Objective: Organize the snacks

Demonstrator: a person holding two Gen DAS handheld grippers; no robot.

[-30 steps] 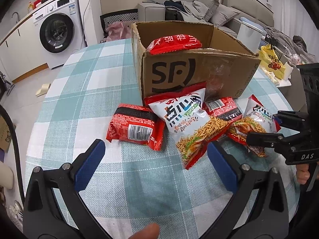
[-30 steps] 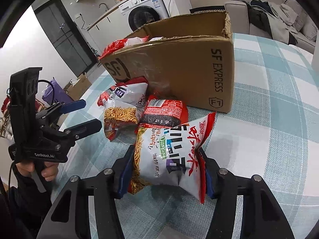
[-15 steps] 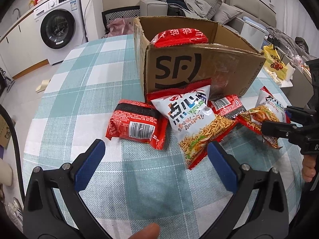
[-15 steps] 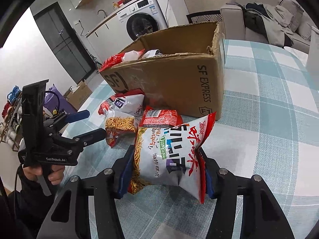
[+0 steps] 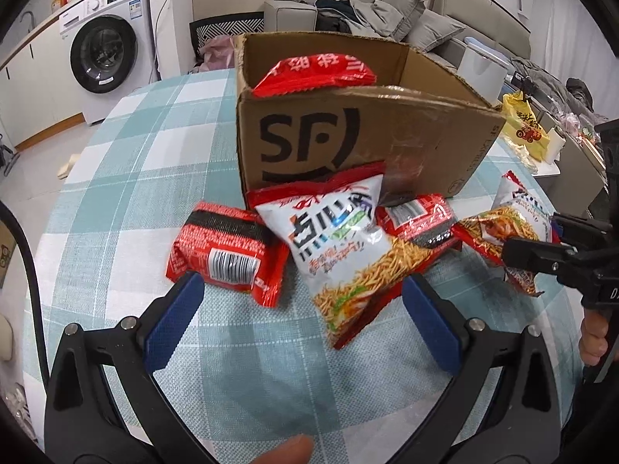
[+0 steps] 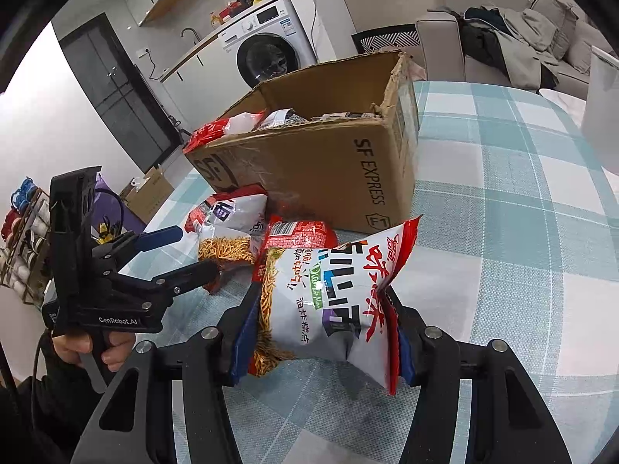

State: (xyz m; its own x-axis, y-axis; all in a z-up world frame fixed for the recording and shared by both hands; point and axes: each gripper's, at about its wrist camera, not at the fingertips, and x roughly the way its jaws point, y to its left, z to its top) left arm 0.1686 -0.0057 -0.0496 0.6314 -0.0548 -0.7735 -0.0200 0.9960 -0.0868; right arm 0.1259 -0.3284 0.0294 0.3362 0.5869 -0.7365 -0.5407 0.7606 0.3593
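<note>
A home: a white front-loading washing machine (image 5: 103, 48) under a counter, and a grey fabric sofa (image 5: 387, 15) piled with clothes.

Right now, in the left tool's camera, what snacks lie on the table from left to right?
Red noodle pack → white crispy-noodle bag → another red pack, partly under that bag → second white bag, gripped by the right tool.

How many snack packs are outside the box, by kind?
White noodle-snack bags: 2, one lying on the table, one held in the right tool.
Red packs with barcodes: 2, one left of the lying bag, one partly under it.
Total outside the cardboard box: 4.
</note>
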